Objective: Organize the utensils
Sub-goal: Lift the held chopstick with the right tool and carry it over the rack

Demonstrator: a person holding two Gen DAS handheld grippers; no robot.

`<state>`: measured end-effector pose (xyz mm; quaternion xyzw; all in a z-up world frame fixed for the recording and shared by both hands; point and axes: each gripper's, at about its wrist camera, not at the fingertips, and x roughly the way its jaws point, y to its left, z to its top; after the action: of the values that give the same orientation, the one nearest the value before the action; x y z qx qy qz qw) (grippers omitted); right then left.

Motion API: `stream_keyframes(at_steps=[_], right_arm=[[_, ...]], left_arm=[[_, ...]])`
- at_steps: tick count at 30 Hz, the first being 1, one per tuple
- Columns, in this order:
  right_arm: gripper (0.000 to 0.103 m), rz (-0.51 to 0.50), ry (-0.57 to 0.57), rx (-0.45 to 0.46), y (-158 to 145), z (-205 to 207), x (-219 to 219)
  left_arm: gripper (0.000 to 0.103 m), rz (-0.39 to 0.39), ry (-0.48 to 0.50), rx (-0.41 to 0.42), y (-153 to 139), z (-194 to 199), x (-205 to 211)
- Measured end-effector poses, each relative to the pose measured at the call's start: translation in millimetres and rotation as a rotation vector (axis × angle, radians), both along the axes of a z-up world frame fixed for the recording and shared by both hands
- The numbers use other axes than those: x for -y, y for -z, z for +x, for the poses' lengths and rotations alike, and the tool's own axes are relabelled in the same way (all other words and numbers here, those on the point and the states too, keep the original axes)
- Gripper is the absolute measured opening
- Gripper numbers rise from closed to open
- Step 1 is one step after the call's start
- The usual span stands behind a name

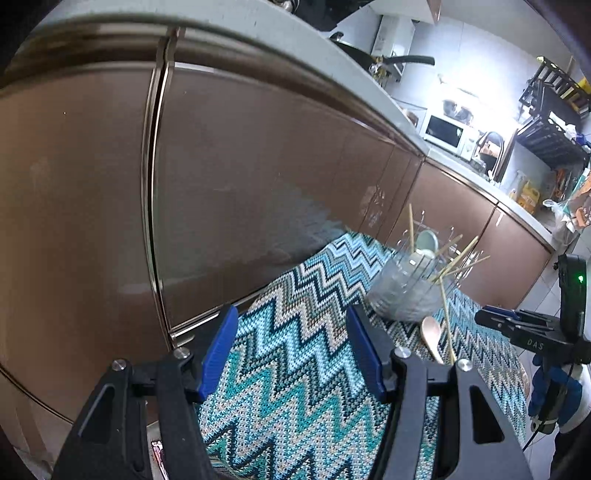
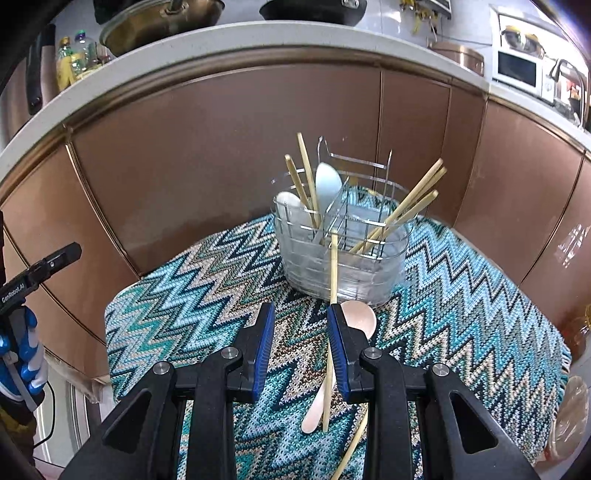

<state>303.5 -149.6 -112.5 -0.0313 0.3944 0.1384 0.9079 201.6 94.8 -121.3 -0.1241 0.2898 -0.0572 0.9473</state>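
A clear utensil holder point(image 2: 343, 254) with a wire frame stands on a zigzag-patterned cloth point(image 2: 184, 295). It holds several wooden chopsticks and two pale spoons. It also shows in the left wrist view point(image 1: 406, 288). A pink spoon point(image 2: 356, 317) and a loose chopstick point(image 2: 332, 295) lie on the cloth in front of the holder, with another chopstick point(image 2: 351, 446) nearer. My right gripper point(image 2: 301, 347) is open and empty, just above the cloth, its right finger beside the spoon. My left gripper point(image 1: 291, 350) is open and empty over the cloth's left part.
Brown cabinet doors point(image 2: 221, 147) rise right behind the cloth under a pale countertop point(image 2: 240, 33) with pots. A microwave point(image 2: 517, 70) and a tap stand farther right. The cloth's edge point(image 2: 110, 332) drops off at the left.
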Motion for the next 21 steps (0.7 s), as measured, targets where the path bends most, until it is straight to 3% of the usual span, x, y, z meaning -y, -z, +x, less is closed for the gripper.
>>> stream_keyframes(at_steps=[13, 21], right_arm=[[0.027, -0.051, 0.02, -0.107, 28, 53, 1], [0.016, -0.089, 0.03, -0.16, 31, 83, -2]], left_arm=[[0.059, -0.042, 0.036, -0.067, 37, 14, 6], [0.059, -0.057, 0.03, -0.085, 46, 16, 1]])
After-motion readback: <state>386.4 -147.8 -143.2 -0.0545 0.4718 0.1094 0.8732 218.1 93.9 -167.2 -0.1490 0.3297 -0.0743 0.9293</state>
